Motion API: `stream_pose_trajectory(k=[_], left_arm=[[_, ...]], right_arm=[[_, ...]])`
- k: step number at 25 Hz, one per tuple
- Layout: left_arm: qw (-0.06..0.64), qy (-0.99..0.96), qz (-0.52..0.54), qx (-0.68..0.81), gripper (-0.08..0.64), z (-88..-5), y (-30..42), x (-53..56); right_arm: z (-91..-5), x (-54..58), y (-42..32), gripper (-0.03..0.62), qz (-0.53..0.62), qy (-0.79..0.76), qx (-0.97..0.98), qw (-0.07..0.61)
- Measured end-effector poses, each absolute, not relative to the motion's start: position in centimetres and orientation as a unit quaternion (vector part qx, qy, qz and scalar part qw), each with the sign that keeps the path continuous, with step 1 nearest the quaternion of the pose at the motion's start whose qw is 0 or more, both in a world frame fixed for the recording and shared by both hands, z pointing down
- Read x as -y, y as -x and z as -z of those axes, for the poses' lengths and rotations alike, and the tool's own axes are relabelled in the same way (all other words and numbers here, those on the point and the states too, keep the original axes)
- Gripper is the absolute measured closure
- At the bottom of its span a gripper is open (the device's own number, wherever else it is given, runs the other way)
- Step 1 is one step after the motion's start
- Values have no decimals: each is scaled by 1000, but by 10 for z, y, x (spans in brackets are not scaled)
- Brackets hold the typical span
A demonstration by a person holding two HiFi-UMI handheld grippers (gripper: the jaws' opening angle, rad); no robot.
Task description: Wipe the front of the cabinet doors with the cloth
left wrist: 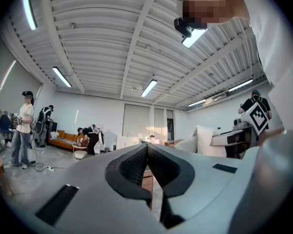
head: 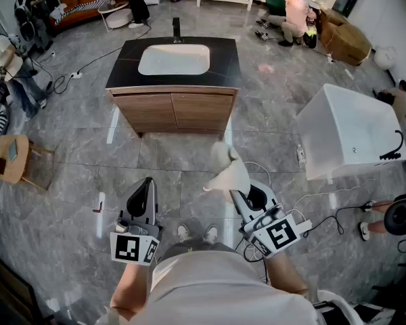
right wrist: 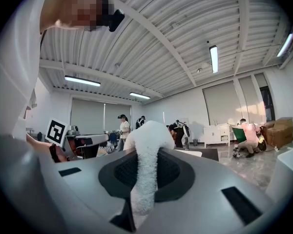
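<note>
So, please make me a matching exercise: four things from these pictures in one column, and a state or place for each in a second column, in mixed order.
1. left gripper
2. right gripper
3. brown wooden cabinet doors
4. white sink basin

A. set in the black countertop
B. shut, holding nothing
C. shut on the fluffy white cloth
D. closed, below the countertop

Pairs: 1-B, 2-C, 3-D, 4-A.
</note>
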State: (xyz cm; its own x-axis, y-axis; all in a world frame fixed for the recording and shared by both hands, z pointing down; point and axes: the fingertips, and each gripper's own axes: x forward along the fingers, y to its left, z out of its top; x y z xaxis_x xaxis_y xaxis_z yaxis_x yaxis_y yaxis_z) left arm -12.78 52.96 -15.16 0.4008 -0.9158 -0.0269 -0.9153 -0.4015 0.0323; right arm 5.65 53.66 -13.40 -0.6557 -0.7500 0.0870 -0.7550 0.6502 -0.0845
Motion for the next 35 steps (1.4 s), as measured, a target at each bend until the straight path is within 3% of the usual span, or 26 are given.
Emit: stream_pose_trajectory(k=[25,35], left_arm=[[28,-858,44,511,541,112,204,-470],[44,-871,36,488,541,98,188,-406]], right_arm=[[113,-492,-2,525,-62,-496,866,16],[97,-429,-13,525,-75,-517,852,20]])
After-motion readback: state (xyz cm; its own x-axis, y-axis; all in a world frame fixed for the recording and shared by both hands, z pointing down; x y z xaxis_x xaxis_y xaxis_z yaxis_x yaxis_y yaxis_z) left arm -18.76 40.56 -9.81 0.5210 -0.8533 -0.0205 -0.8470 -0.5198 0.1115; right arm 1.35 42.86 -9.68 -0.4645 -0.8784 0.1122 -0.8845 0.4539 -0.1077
